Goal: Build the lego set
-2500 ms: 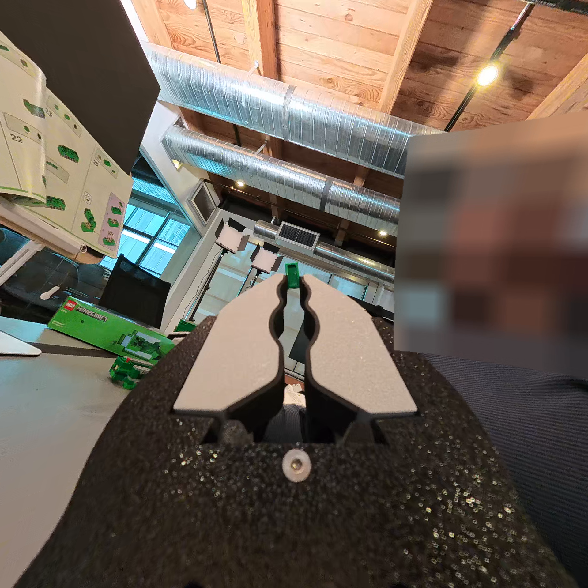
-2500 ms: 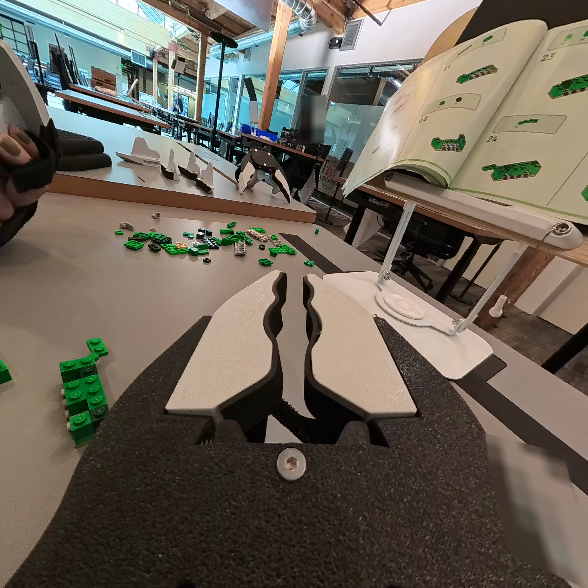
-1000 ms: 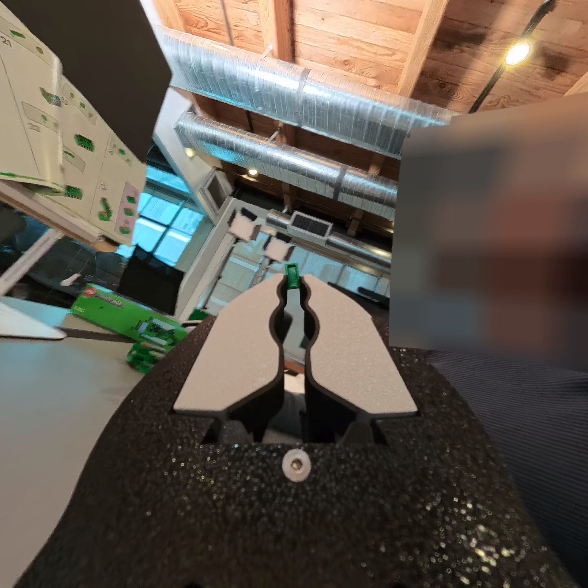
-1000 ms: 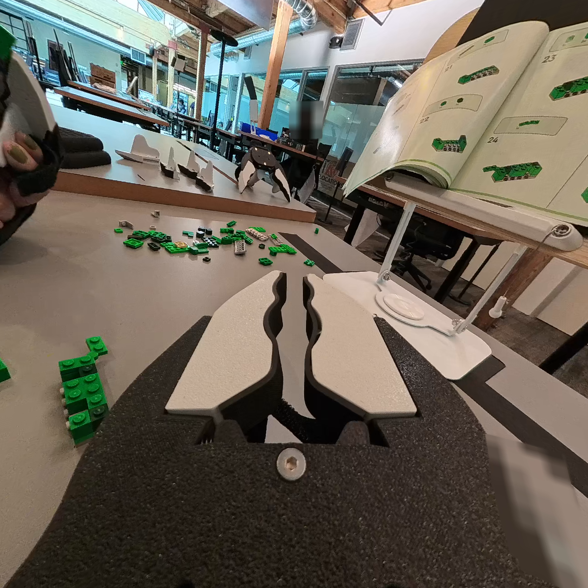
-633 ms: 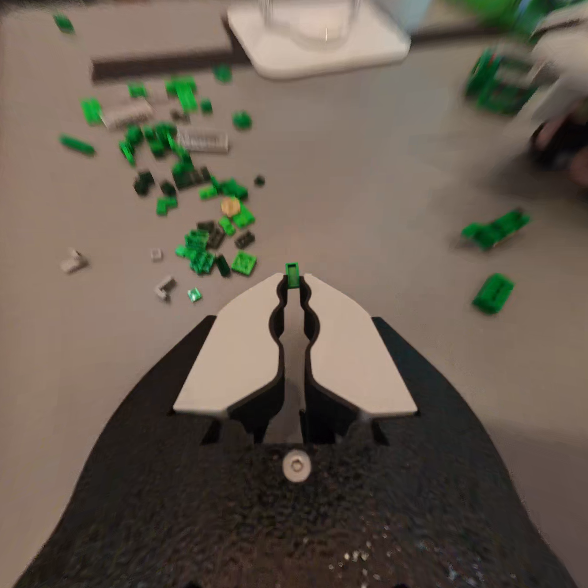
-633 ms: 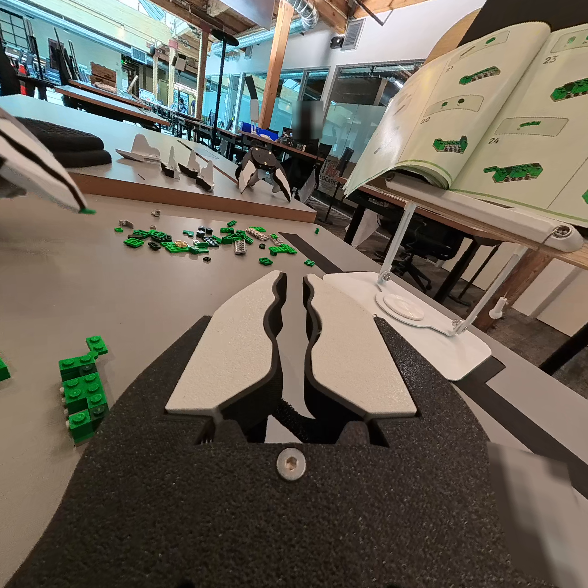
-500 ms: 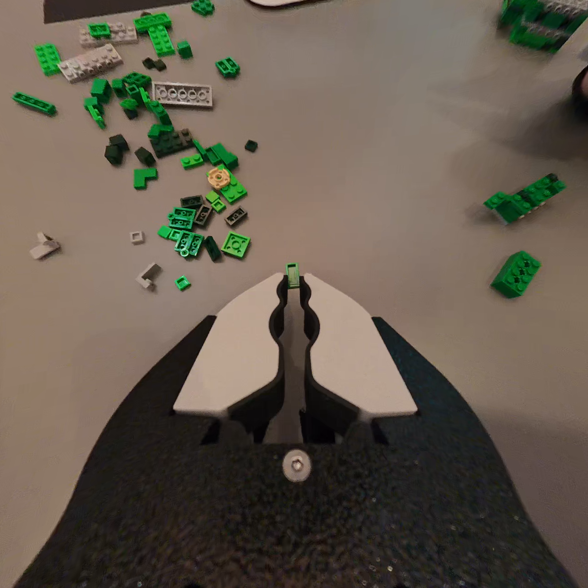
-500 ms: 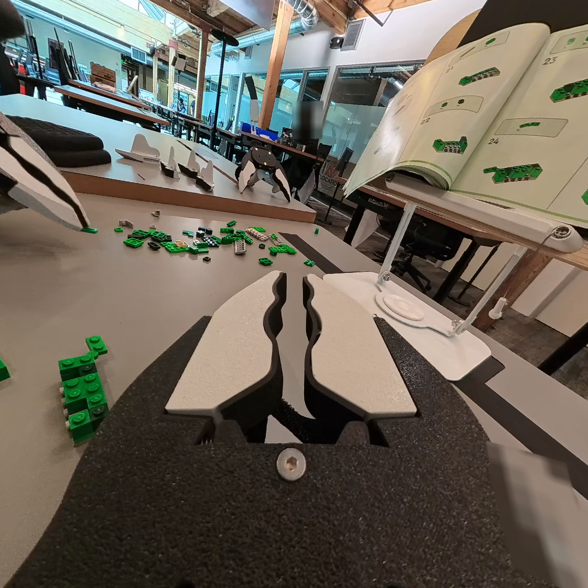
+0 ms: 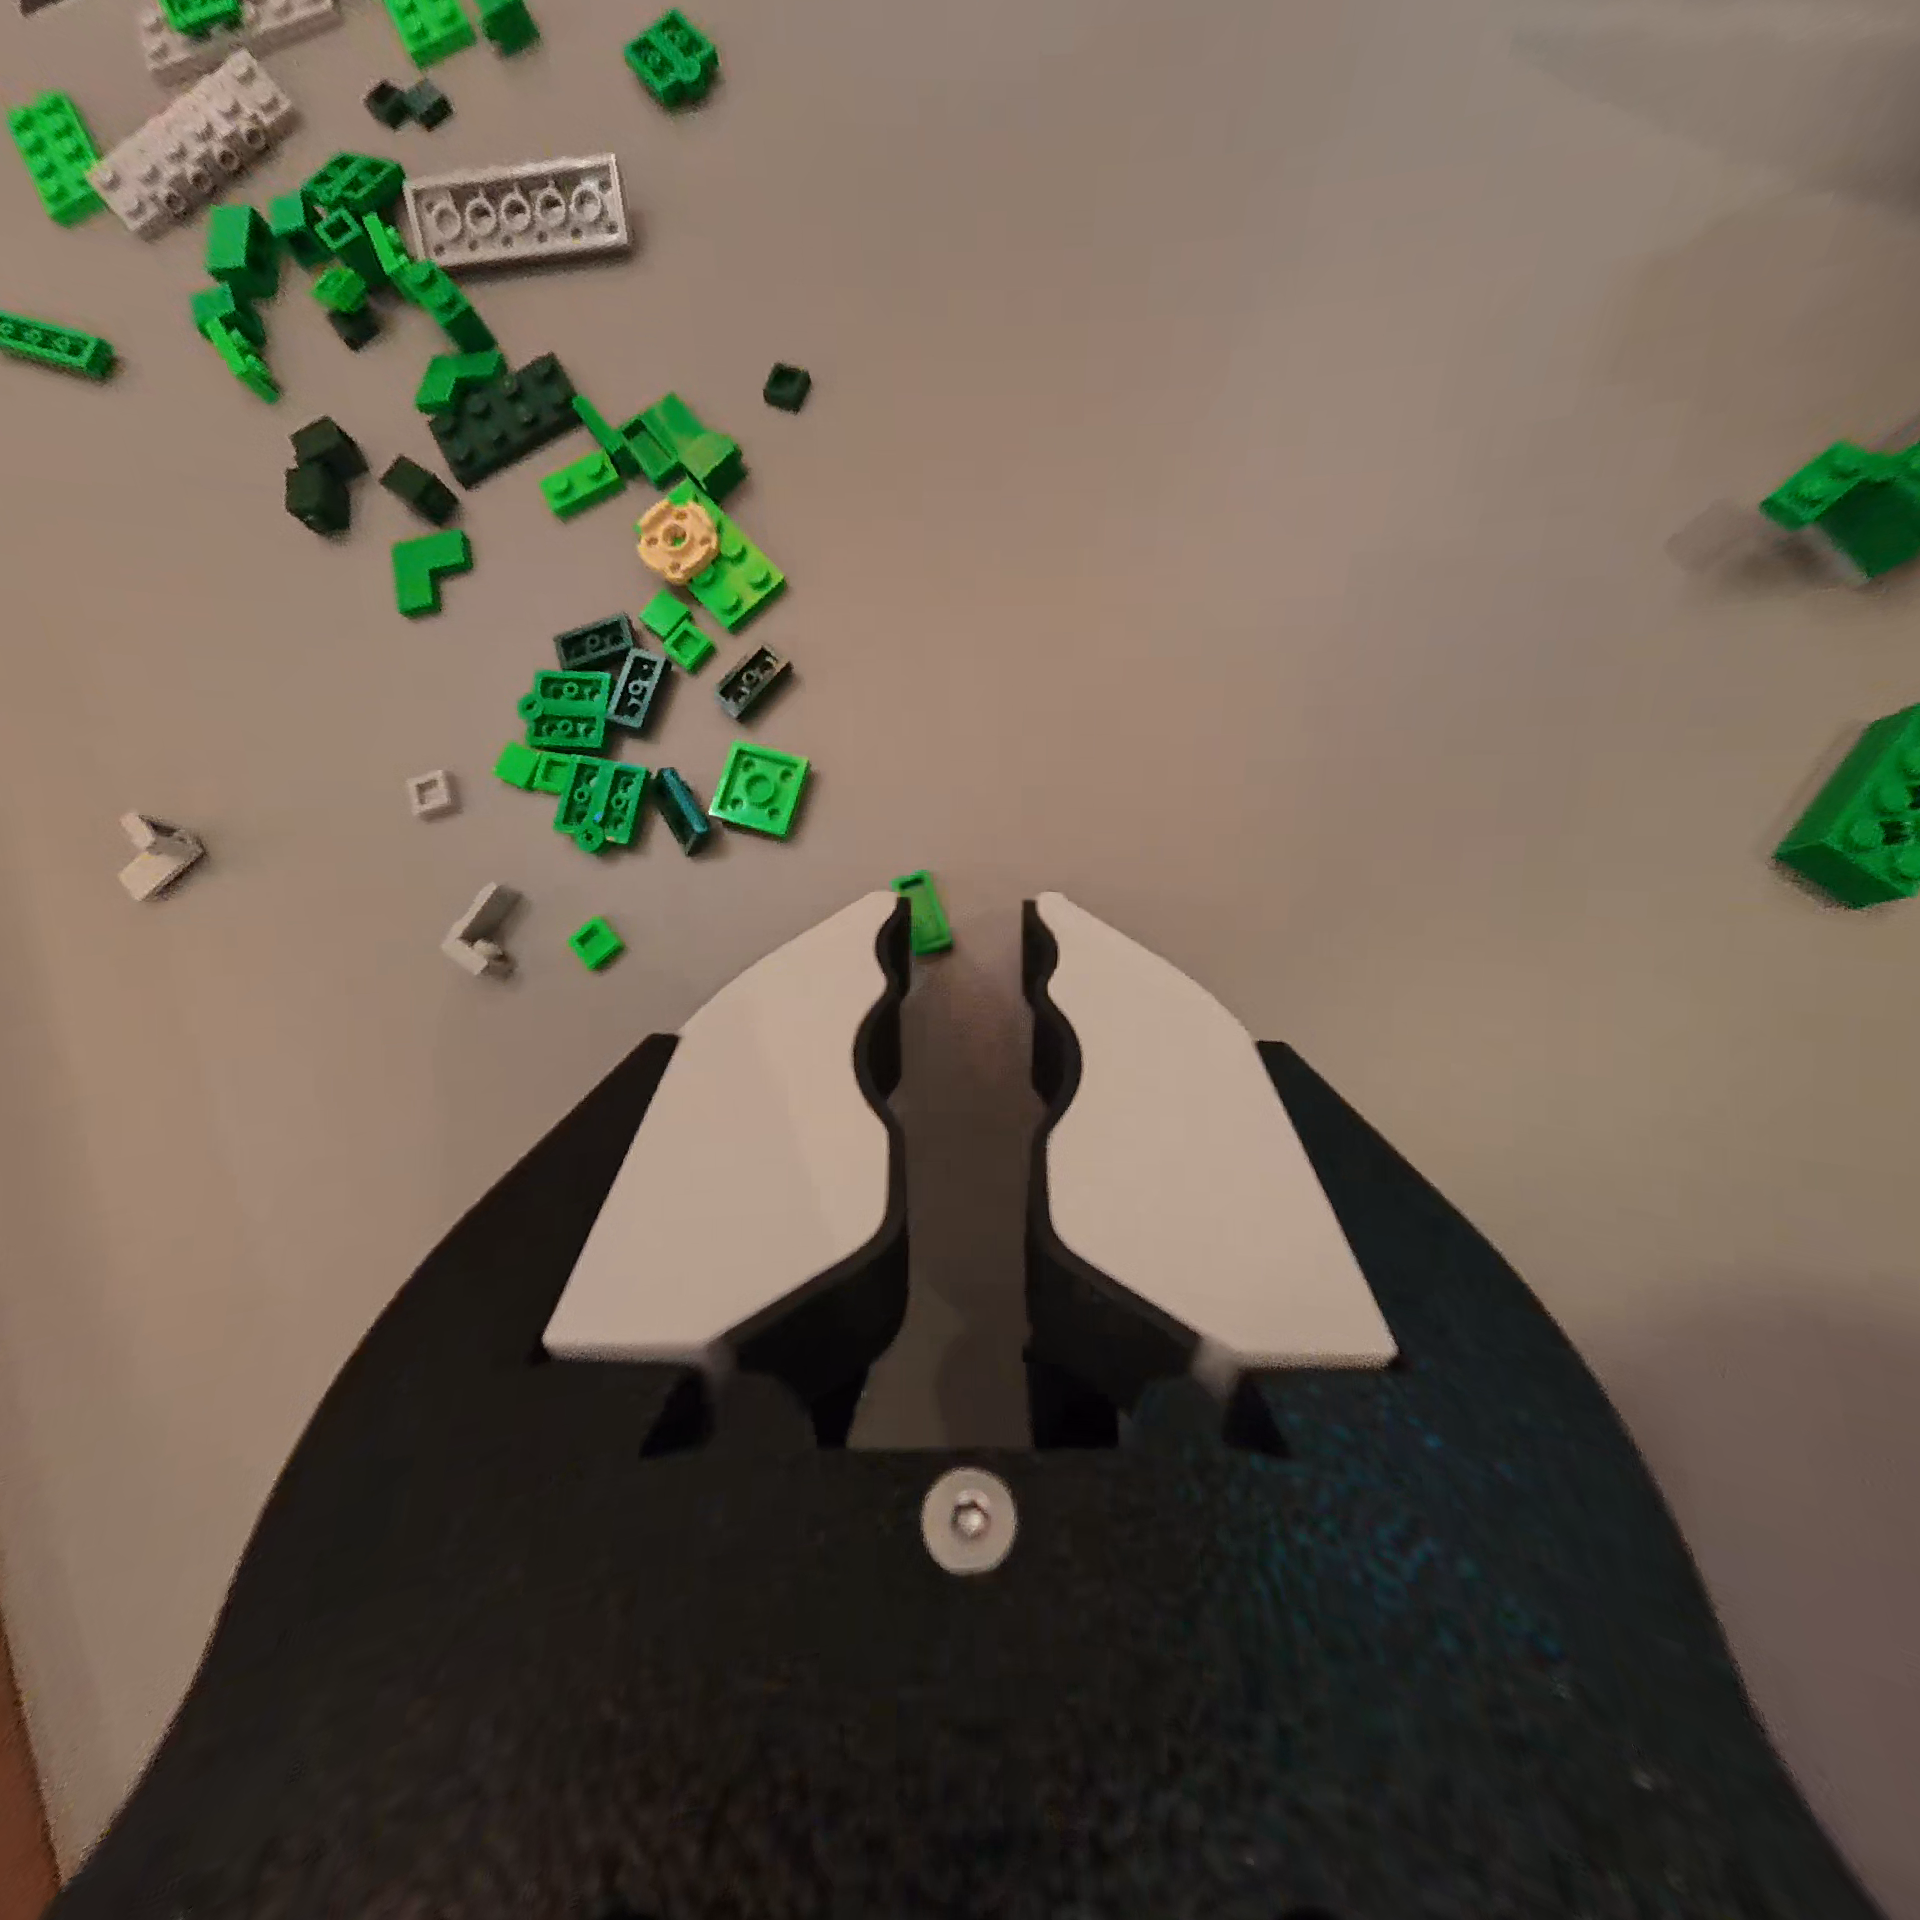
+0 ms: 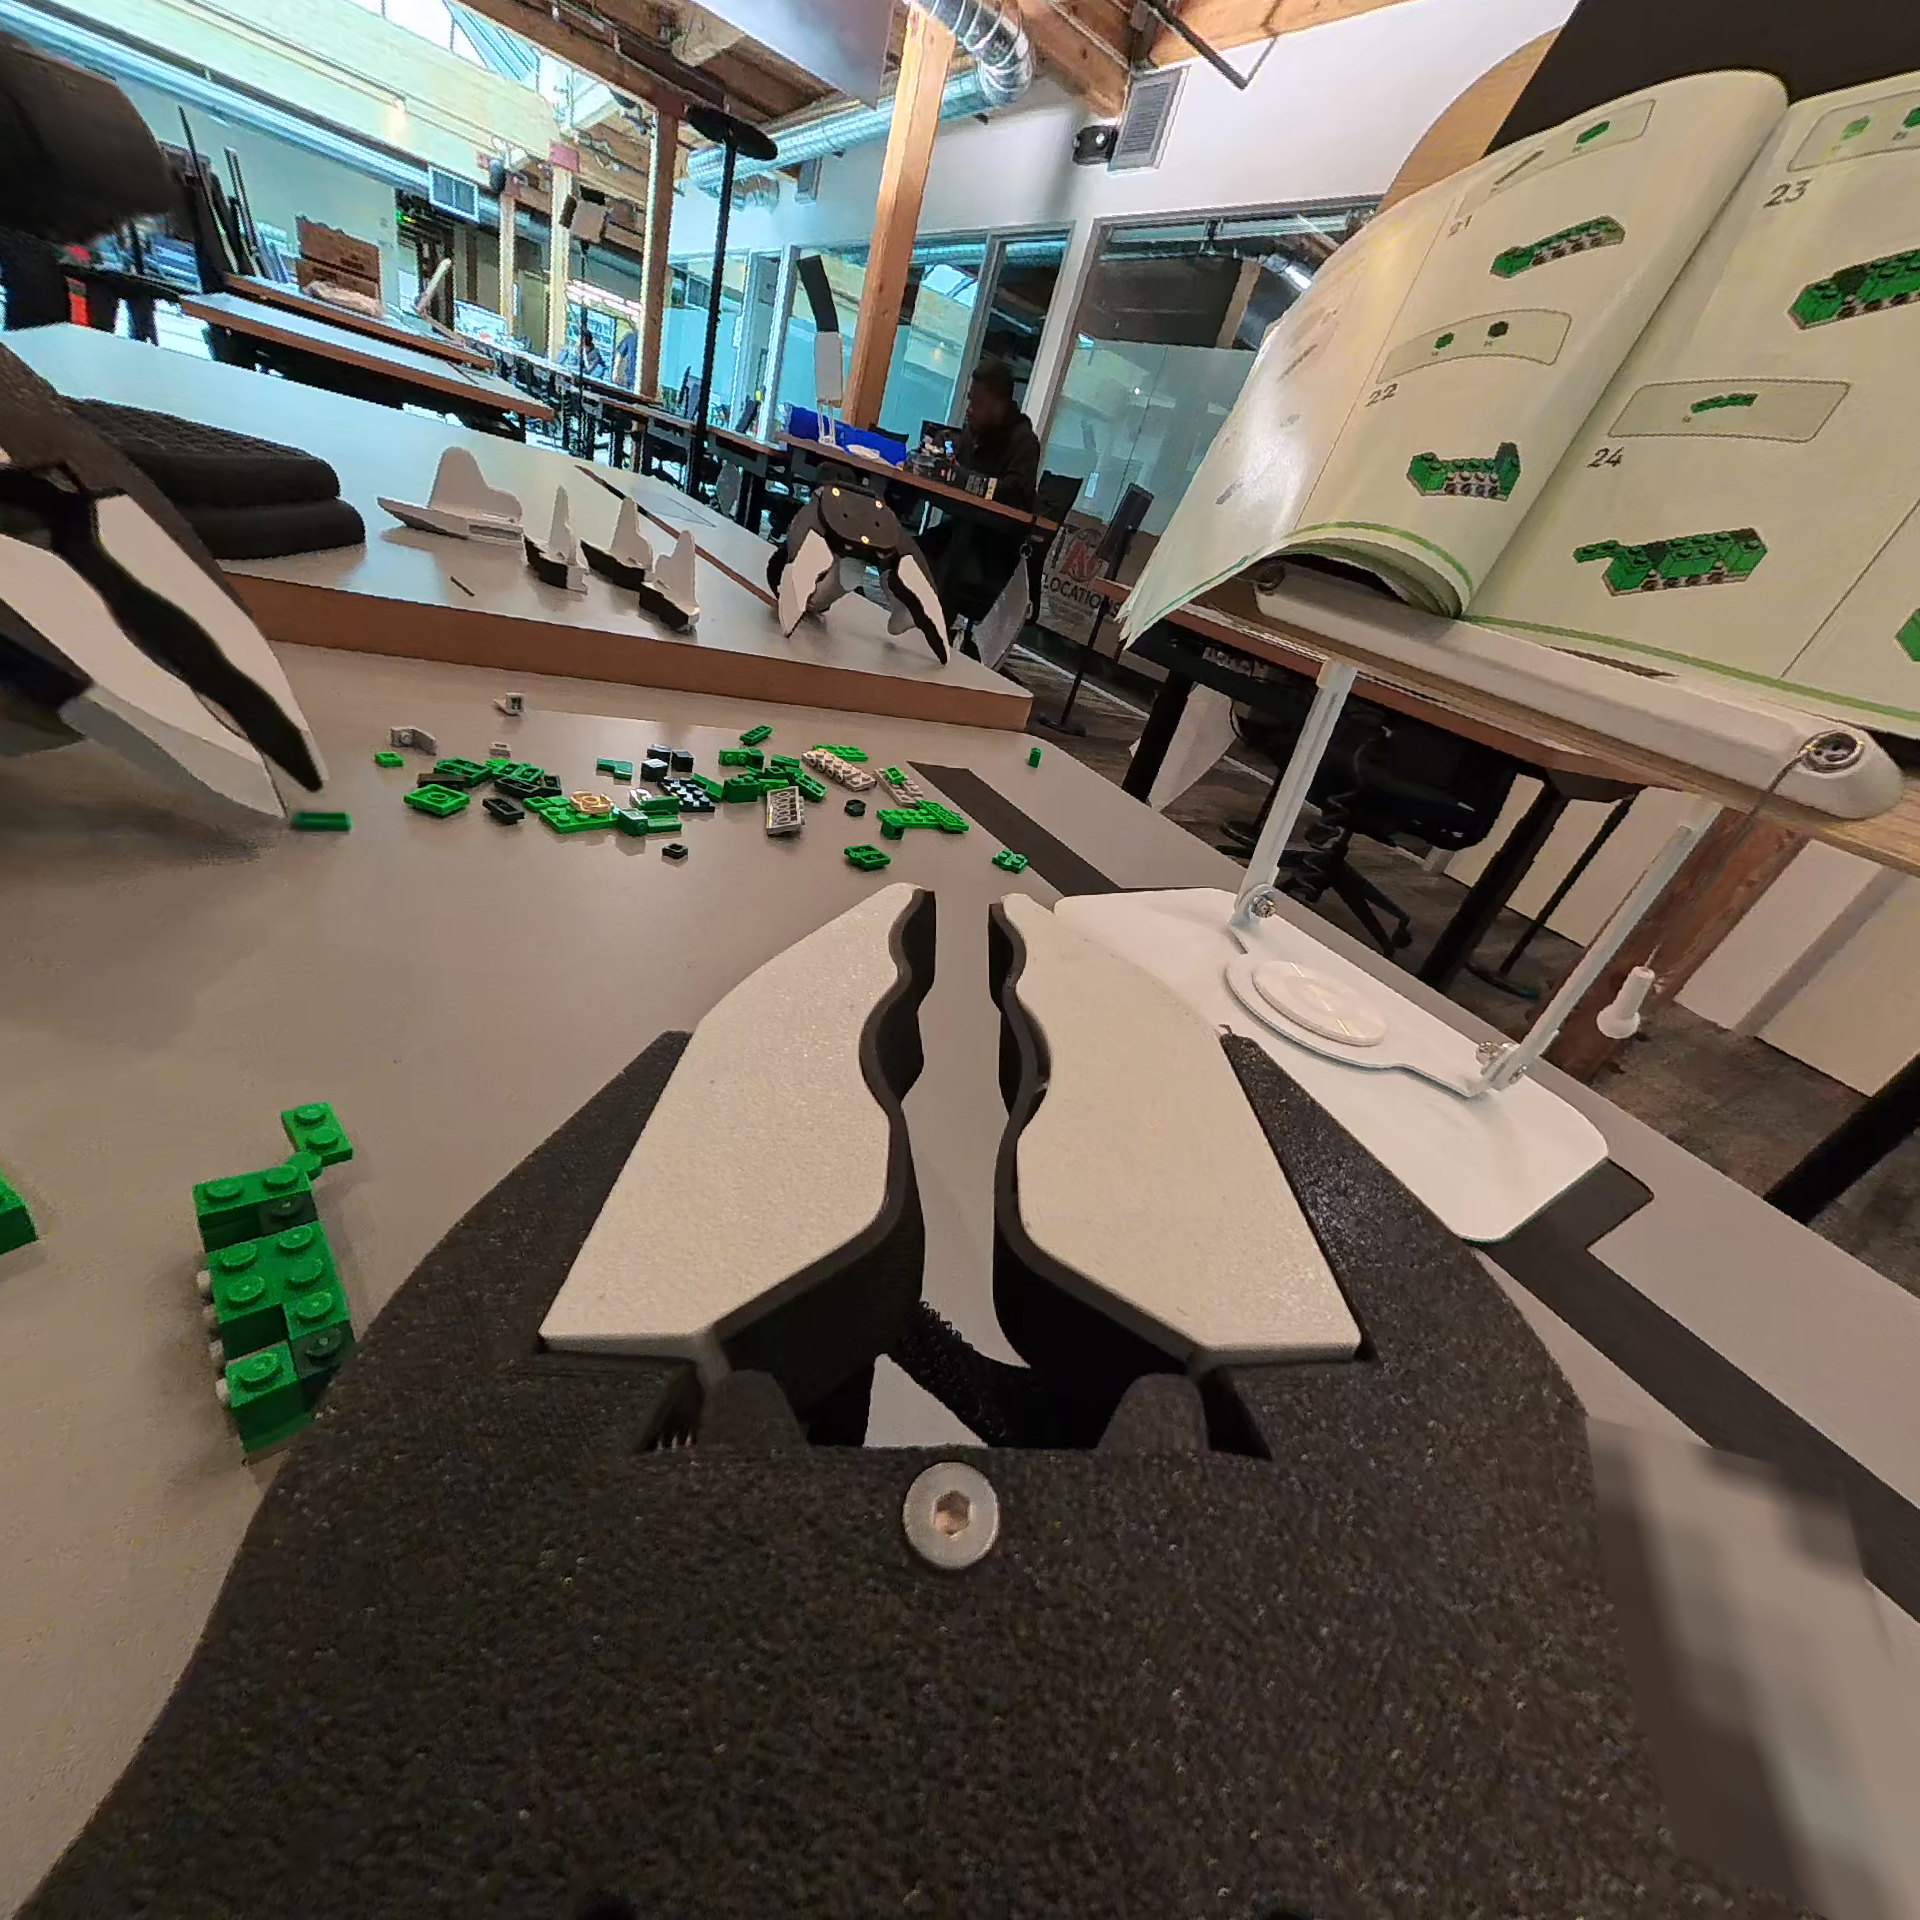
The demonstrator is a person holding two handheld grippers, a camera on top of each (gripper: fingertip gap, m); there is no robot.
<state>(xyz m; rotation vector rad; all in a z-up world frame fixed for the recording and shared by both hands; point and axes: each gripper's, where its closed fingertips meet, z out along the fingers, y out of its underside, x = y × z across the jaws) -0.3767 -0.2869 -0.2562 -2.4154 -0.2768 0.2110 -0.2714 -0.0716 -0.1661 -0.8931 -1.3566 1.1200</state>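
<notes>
My left gripper [image 9: 968,904] is open just above the grey table and points down at it. A small flat green piece [image 9: 925,914] lies on the table at the tip of its left finger. The right wrist view shows that gripper [image 10: 296,790] at the far left, with the piece [image 10: 320,821] on the table under its tips. My right gripper [image 10: 961,904] is shut and empty, low over the table. A partly built green assembly [image 10: 272,1268] lies to its left and also shows in the left wrist view [image 9: 1849,509].
A scatter of loose green, dark and grey pieces [image 9: 582,499] lies ahead-left of the left gripper, also in the right wrist view [image 10: 644,790]. A green brick [image 9: 1860,821] sits at the right. An open instruction booklet [image 10: 1558,343] rests on a white stand [image 10: 1351,1039]. About 25 centimeters separates my left fingertips from my right. My left gripper's tips are some 15 centimeters from the green brick [image 9: 1860,821].
The left gripper swung down from pointing at the ceiling to the table, then opened and let go of the small green piece. The right gripper has not moved.
</notes>
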